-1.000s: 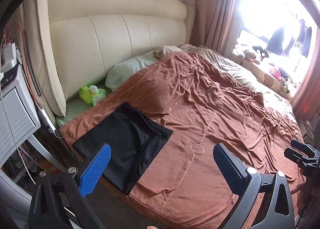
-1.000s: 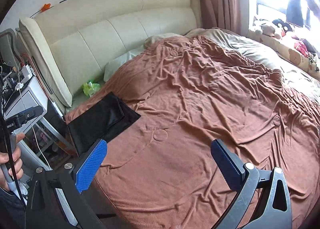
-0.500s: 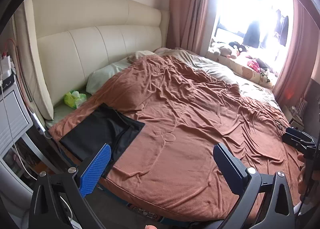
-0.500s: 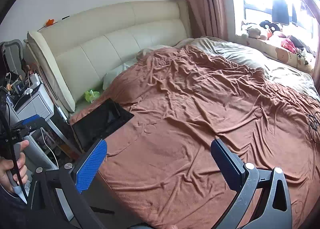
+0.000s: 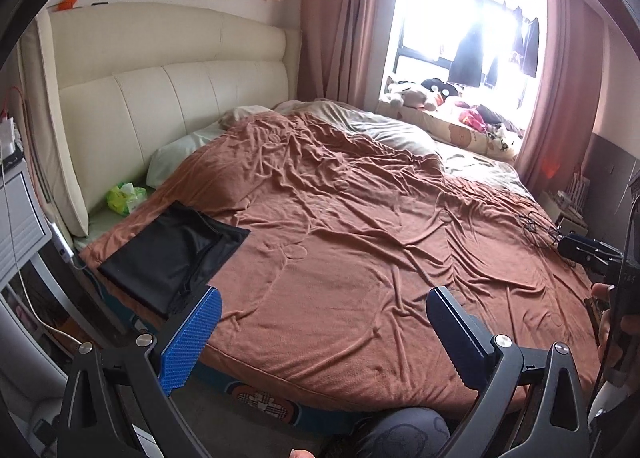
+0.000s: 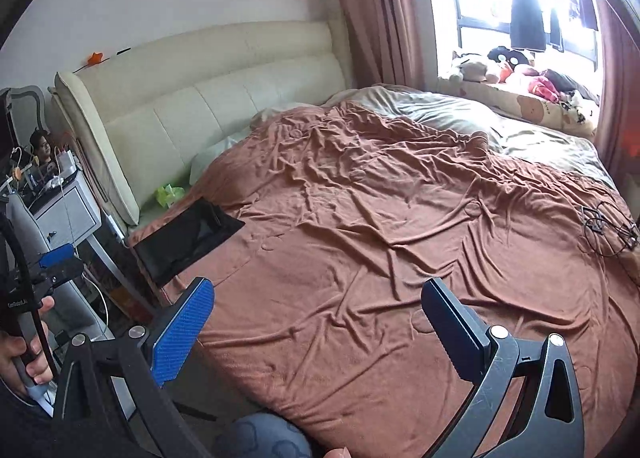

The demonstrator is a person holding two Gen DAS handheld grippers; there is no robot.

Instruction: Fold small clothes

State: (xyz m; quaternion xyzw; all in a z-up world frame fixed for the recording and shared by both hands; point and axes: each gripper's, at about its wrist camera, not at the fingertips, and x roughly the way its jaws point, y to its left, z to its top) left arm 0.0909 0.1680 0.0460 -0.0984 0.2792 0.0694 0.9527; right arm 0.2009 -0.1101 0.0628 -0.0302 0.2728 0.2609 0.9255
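Observation:
A folded black garment [image 5: 176,250] lies flat at the near left corner of the bed, on the brown blanket [image 5: 360,238]. It also shows in the right wrist view [image 6: 188,236]. My left gripper [image 5: 324,322] is open and empty, held back from the bed's near edge, to the right of the garment. My right gripper [image 6: 316,322] is open and empty, also held back over the bed's near edge. Each gripper shows at the side of the other's view.
A cream padded headboard [image 5: 160,97] stands at the far left. A green tissue pack [image 5: 124,197] lies by the pillow. A grey nightstand [image 6: 64,209] with cables stands left of the bed. Stuffed toys [image 5: 420,93] sit at the window. Black cables [image 6: 608,225] lie on the blanket's right side.
Both grippers have pulled back and up from the bed, so more of the room shows. The black garment lies as before. Both stay open.

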